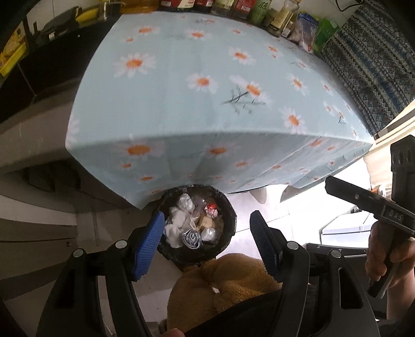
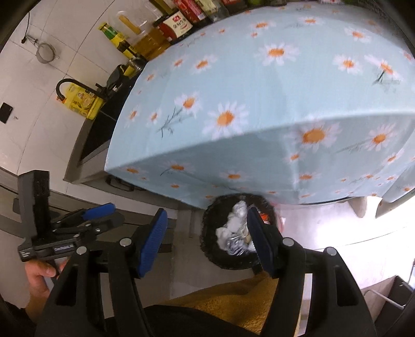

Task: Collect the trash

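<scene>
A black lined trash bin point(image 1: 231, 207) stands on the floor below the table's front edge. It holds crumpled white tissues point(image 1: 179, 228), a red-and-white wrapper point(image 1: 211, 209) and other scraps. My left gripper point(image 1: 207, 242) hangs above the bin, open, with nothing between its blue pads point(image 1: 149, 246). In the right wrist view the same bin point(image 2: 210, 248) lies below my right gripper point(image 2: 207, 242), which is also open and empty. My left gripper point(image 2: 103, 215) appears there from the side, at the left, held by a hand point(image 2: 39, 277).
The table with a light blue daisy cloth point(image 1: 207, 90) overhangs the bin point(image 2: 259, 103); bottles point(image 1: 233, 7) line its far edge. A sink with a black tap point(image 2: 67, 85) is at the left. Mustard fuzzy fabric point(image 1: 233, 282) lies right below the grippers.
</scene>
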`<state>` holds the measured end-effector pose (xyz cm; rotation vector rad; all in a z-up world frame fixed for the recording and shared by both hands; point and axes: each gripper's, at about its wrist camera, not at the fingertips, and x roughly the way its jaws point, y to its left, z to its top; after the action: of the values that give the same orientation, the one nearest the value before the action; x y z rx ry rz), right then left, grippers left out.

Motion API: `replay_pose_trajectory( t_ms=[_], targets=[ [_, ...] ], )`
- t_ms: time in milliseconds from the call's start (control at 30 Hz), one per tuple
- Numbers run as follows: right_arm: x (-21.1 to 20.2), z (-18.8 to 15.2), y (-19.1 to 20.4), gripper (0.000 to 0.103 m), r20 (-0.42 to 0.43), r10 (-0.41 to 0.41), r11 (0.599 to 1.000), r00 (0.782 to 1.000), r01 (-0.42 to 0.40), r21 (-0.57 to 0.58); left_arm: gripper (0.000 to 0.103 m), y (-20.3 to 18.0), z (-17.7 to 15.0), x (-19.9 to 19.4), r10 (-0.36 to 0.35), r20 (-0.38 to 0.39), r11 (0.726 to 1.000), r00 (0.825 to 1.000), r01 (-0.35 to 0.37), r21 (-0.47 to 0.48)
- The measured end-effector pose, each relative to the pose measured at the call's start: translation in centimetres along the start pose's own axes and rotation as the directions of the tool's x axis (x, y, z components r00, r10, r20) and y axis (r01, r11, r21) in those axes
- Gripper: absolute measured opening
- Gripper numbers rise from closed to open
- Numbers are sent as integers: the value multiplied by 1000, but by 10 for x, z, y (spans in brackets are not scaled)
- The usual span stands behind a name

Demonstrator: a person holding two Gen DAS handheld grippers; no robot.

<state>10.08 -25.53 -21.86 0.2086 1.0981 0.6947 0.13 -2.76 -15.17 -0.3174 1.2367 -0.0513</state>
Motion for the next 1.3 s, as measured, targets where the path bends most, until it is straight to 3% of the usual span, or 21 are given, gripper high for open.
replay_pose_trajectory(
  t_ms=[33,267,367,400,433,467,567,633,767,1300],
  targets=[
    [-6,3,1,64,11,8,1000,1000,-8,-6,76,-2,3,-6,-1,10,1000,1000,1,-1],
    [-46,27,1,64,79,8,999,997,-5,-37,77,-16,18,-39,40,63,999,997,-39,-14],
    [-63,34,3,65,110,0,998,994,7,-63,83,-26,24,-55,49,103,999,994,-46,-24],
    [-68,36,3,67,119,0,998,993,8,-69,83,-31,27,-60,52,118,998,992,-49,-24],
    [-73,37,3,80,132,3,997,991,7,-74,83,-35,30,-64,57,132,998,990,-55,-21],
    [-80,39,3,84,151,10,997,988,3,-81,84,-38,31,-68,63,143,998,988,-61,-17],
    [-92,44,1,85,174,6,995,985,12,-102,84,-50,37,-80,73,187,997,980,-72,-10],
    [-100,46,0,88,192,2,994,981,18,-103,94,-57,40,-87,77,216,997,973,-76,-11],
    [-117,48,0,98,231,18,993,973,10,-119,96,-64,42,-98,89,264,996,960,-88,-16],
    [-145,52,16,98,279,-19,976,960,78,-202,96,-82,51,-117,124,325,992,938,-122,-27]
  ],
)
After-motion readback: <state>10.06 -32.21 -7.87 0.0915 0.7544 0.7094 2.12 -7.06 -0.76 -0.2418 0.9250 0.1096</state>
